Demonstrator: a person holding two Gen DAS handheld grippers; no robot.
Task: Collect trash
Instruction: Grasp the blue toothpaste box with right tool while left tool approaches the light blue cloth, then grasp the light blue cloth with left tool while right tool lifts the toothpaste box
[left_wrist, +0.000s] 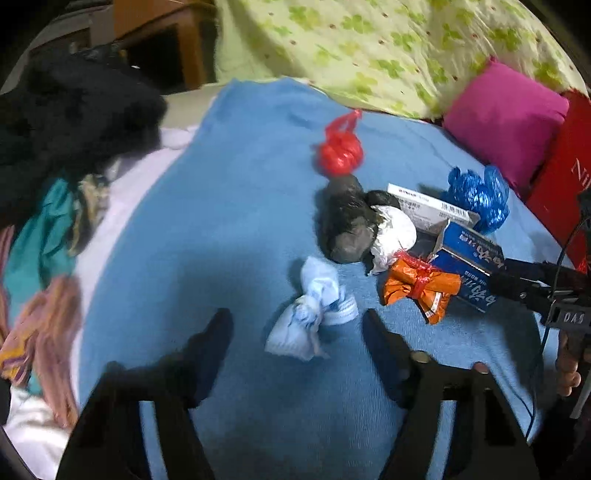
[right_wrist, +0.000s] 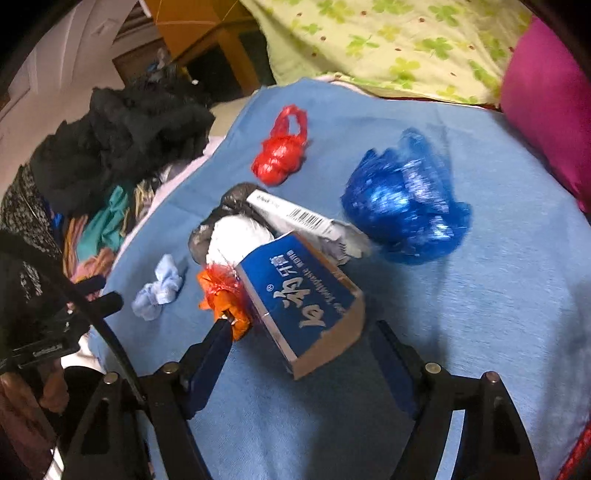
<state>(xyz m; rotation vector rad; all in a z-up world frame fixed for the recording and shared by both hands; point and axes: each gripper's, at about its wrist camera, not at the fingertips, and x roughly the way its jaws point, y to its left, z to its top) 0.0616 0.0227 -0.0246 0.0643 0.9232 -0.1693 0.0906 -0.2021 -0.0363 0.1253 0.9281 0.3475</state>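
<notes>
L tongs (left_wrist: 297, 332) apart over pale blue wad (left_wrist: 314, 325) on bed's blue sheet (left_wrist: 221, 221). R tongs (right_wrist: 301, 332) apart round blue box (right_wrist: 306, 306), prob. not gripping; trash pile beside.

A blue blanket (left_wrist: 229, 206) covers the bed. Beyond the blue blanket lies a green-patterned quilt (left_wrist: 388, 48); left of the quilt stands wooden furniture (right_wrist: 207, 40). Lighting is dim, indoor.

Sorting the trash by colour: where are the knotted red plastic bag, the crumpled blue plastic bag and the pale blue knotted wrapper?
Knotted red plastic bag (left_wrist: 339, 152), left wrist view, its bunched body.
Crumpled blue plastic bag (right_wrist: 402, 206), right wrist view, its middle.
Pale blue knotted wrapper (left_wrist: 314, 306), left wrist view, its knot.
</notes>
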